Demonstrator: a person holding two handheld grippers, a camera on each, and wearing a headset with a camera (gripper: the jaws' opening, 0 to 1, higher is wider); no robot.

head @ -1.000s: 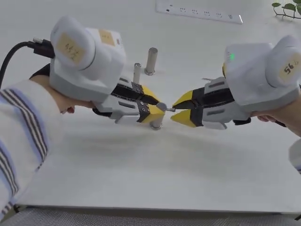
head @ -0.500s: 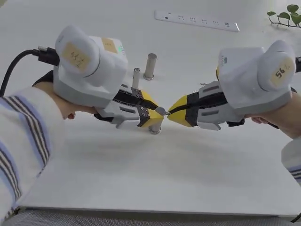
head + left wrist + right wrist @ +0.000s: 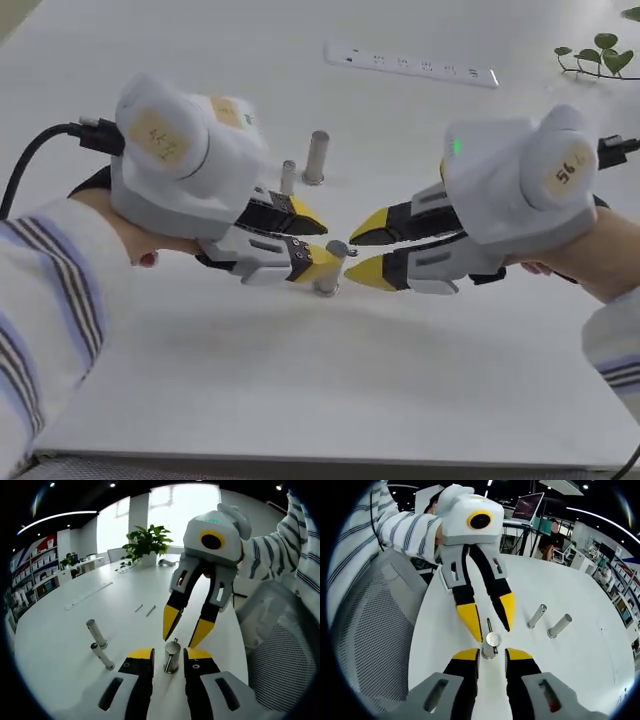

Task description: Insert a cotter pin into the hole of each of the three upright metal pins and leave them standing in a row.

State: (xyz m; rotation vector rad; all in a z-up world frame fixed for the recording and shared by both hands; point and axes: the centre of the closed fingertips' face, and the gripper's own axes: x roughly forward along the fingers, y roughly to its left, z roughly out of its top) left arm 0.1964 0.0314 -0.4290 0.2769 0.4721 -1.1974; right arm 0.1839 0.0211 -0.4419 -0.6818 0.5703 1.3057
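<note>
Head view: the cotter pin (image 3: 489, 626) is now let go by the right gripper (image 3: 350, 255), jaws spread, so the near pin (image 3: 329, 280) looks done. Left gripper (image 3: 332, 245) squeeze can't be told.

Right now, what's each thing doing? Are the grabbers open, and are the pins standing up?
left gripper: open, jaws either side of the near pin.
right gripper: open, tips by that pin.
near pin: upright.
cotter pin: stuck through the near pin's top, ungripped.
middle pin: upright, no cotter pin seen.
far pin: upright, no cotter pin seen.
spare cotter pins: lying loose on the table.
</note>
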